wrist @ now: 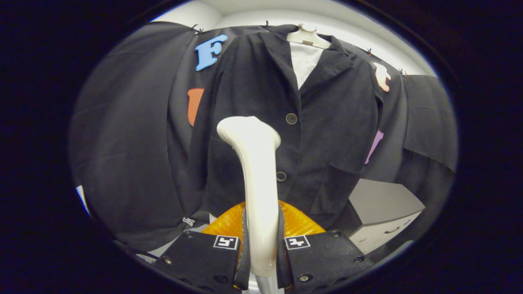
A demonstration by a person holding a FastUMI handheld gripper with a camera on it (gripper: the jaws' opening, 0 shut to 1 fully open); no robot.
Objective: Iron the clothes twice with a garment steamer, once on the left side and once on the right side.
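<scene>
White steamer clamped in hand-held gripper; black jacket just beyond.

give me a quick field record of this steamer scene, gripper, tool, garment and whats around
gripper: black two-finger gripper, both fingers pressed on the steamer's handle
tool: cream-white plastic garment steamer, upright between the fingers, its head in front of the jacket's front
garment: dark button-front jacket on a white mannequin torso, two buttons visible, front closed
steamer contact: cannot tell whether the head touches the fabric
behind fingers: orange ribbed piece, just beyond the fingers
furniture: pale grey drawer cabinet, beside the jacket's hem
backdrop: black cloth wall
</scene>
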